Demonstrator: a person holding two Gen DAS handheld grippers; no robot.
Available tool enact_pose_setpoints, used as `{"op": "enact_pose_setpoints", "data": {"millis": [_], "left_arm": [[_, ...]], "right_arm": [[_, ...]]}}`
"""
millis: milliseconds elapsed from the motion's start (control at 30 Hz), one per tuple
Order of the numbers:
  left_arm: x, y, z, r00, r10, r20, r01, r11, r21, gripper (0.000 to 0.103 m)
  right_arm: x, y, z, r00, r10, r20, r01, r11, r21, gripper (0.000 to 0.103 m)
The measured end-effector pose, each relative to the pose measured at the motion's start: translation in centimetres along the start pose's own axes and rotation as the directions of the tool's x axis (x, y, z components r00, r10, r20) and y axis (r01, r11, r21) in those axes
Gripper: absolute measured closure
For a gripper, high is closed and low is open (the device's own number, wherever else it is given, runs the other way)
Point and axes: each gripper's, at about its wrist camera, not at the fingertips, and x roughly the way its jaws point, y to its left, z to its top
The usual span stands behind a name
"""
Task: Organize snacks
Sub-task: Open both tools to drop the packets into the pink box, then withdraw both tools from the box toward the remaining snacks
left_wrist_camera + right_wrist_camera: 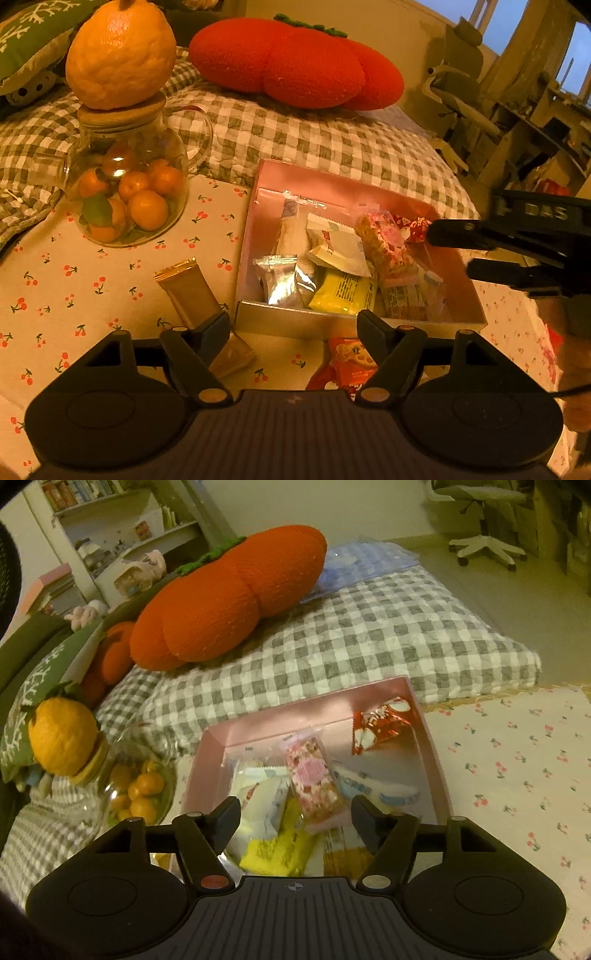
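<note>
left wrist: left gripper (293, 325) jaws wide, nothing between the pads. gold snack pack (192, 295) lies on the cherry cloth (74, 280), just left of the pink box (369, 325); red pack (351, 363) near the box front. likely light, crinkly, slippery film; pinch mid-body.

right wrist: right gripper (295, 814) jaws wide, empty, over the box (428, 738); pink cereal bar (314, 779) lies inside, probably brittle.

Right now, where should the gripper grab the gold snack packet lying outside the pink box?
Probably across the narrow middle of the gold packet, coming down from above. It lies flat on the cherry-print cloth, long and slim, with bare cloth along its sides. The open left gripper already has one finger over its near end.
</note>
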Motion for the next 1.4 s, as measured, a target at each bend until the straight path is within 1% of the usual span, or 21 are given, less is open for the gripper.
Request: {"op": "enact_pose_setpoints", "data": {"millis": [167, 267, 433, 600, 800, 967, 1100, 1167, 1267, 1333, 1367, 1400], "left_arm": [[-0.5, 0.2, -0.3, 1.0, 0.022, 0.005, -0.022, 0.999, 0.025, 0.023], [-0.7, 0.4, -0.4, 0.999, 0.033, 0.004, -0.033, 0.999, 0.032, 0.021], [-1.2, 1.0, -0.7, 0.998, 0.062, 0.018, -0.063, 0.998, 0.03, 0.013], [-1.5, 0.8, -1.2, 0.997, 0.073, 0.02, -0.074, 0.996, 0.039, 0.009], [-0.8, -0.9, -2.7, 0.998, 0.057, 0.005, -0.057, 0.993, 0.106, 0.006], [0.4, -2.3, -4.1, 0.999, 0.029, -0.021, -0.026, 0.987, 0.16, 0.006], [1.2, -3.2, -4.8, 0.999, 0.016, -0.029, -0.01, 0.981, 0.191, 0.008], [1.6, -3.5, -5.0, 0.999, 0.016, -0.035, -0.009, 0.979, 0.203, 0.012], [2.1, -3.8, -5.1, 0.999, -0.003, -0.038, 0.011, 0.981, 0.193, 0.022], [2.3, -3.9, -5.1, 0.999, -0.017, -0.045, 0.025, 0.982, 0.188, 0.031], [2.4, -4.0, -5.1, 0.999, -0.019, -0.047, 0.028, 0.981, 0.19, 0.033], [2.5, -4.2, -5.3, 0.999, -0.019, -0.047, 0.028, 0.981, 0.195, 0.039]], "right_arm": [[-2.1, -0.5, -1.6, 1.0, 0.009, 0.004, -0.008, 1.0, -0.025, 0.032], [-3.1, -0.8, -2.7, 1.0, 0.015, 0.005, -0.015, 0.999, -0.032, 0.026], [-4.3, -1.7, -4.5, 1.0, 0.021, 0.003, -0.021, 0.999, -0.046, 0.025], [-5.0, -2.4, -6.0, 1.0, 0.021, 0.004, -0.021, 0.998, -0.061, 0.02], [-5.3, -3.9, -7.7, 1.0, 0.019, 0.011, -0.019, 0.998, -0.059, 0.017], [-4.7, -5.0, -8.4, 1.0, 0.004, -0.006, -0.004, 0.999, -0.04, 0.017], [-4.0, -5.9, -8.6, 0.999, -0.007, -0.038, 0.007, 1.0, -0.013, 0.017], [-3.8, -6.3, -8.7, 0.999, -0.013, -0.045, 0.013, 1.0, -0.012, 0.017], [-3.6, -6.5, -8.7, 0.999, -0.008, -0.046, 0.007, 0.999, -0.032, 0.017], [-3.5, -6.5, -8.8, 0.999, -0.007, -0.036, 0.005, 0.998, -0.06, 0.017], [-3.5, -6.5, -8.8, 0.999, -0.002, -0.033, -0.001, 0.997, -0.075, 0.017], [-3.5, -6.5, -8.8, 1.0, 0.006, -0.03, -0.009, 0.996, -0.091, 0.017]]}}
